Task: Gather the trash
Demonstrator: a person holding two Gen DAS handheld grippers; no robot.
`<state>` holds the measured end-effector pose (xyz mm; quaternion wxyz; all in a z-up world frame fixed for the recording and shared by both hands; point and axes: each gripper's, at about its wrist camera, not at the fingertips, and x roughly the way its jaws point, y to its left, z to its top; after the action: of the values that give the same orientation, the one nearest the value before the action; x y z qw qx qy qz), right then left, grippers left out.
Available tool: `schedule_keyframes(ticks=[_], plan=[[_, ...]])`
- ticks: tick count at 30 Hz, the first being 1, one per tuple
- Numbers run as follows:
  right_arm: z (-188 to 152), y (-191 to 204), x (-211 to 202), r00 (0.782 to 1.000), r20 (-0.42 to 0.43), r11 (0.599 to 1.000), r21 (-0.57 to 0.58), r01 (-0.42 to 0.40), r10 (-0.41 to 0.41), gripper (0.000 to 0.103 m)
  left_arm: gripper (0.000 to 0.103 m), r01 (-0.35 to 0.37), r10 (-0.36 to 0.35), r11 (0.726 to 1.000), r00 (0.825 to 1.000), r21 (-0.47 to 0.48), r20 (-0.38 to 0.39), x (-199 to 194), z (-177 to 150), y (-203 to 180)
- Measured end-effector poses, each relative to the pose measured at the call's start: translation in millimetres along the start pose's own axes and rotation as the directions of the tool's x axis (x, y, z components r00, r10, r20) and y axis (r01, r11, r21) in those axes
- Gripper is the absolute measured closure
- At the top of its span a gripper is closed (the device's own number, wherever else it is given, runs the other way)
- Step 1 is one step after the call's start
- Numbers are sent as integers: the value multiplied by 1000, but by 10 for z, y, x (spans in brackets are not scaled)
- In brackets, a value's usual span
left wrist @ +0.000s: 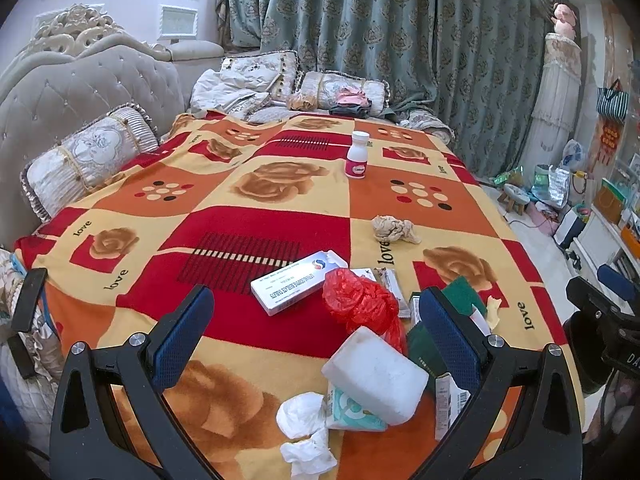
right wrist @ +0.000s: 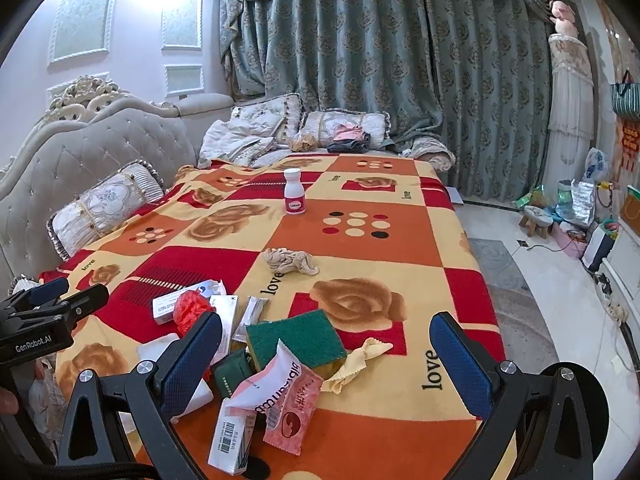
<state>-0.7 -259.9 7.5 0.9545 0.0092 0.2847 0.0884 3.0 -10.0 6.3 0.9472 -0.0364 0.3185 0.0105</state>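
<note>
Both tools hover over a heap of litter at the near end of a red, orange and cream rose-patterned blanket spread over a sofa, so the collecting looks not yet begun: nothing is held. The left gripper has its blue-padded jaws spread wide and empty, and the right gripper likewise stands fully apart with nothing between its pads.

Taking the green scouring sponge as the landmark: a pink crumpled sachet wrapper lies just in front of it, touching its near edge, with a white barcoded carton nearer the camera beside that. A torn yellow scrap lies just to its right. To its left sit a dark green box, a red crumpled plastic bag, a white rectangular foam-like block, a white tablet box and white crumpled tissue. Beyond it, well apart, lie a beige crumpled wad and, farther still, an upright white bottle with a pink label.

The next move probably calls for choosing one loose piece, lowering a gripper around it and closing. The pieces overlap, so a pinch may drag neighbours, and the soft blanket could bunch into the jaws. No bin or bag for the trash is visible.
</note>
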Motion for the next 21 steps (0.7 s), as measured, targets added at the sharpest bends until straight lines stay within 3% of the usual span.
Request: schedule_keyframes(ticks=[12,21], plan=[[3,11,34,1000,-7,1000,-3,3,-3,0,1,24,-24,1000,1000,-15,-2,-23,64,48],[6,30,34,1000,0,999,-30,14,-14,0,1,-4,5,1000,1000,14,-5,12,36,85]])
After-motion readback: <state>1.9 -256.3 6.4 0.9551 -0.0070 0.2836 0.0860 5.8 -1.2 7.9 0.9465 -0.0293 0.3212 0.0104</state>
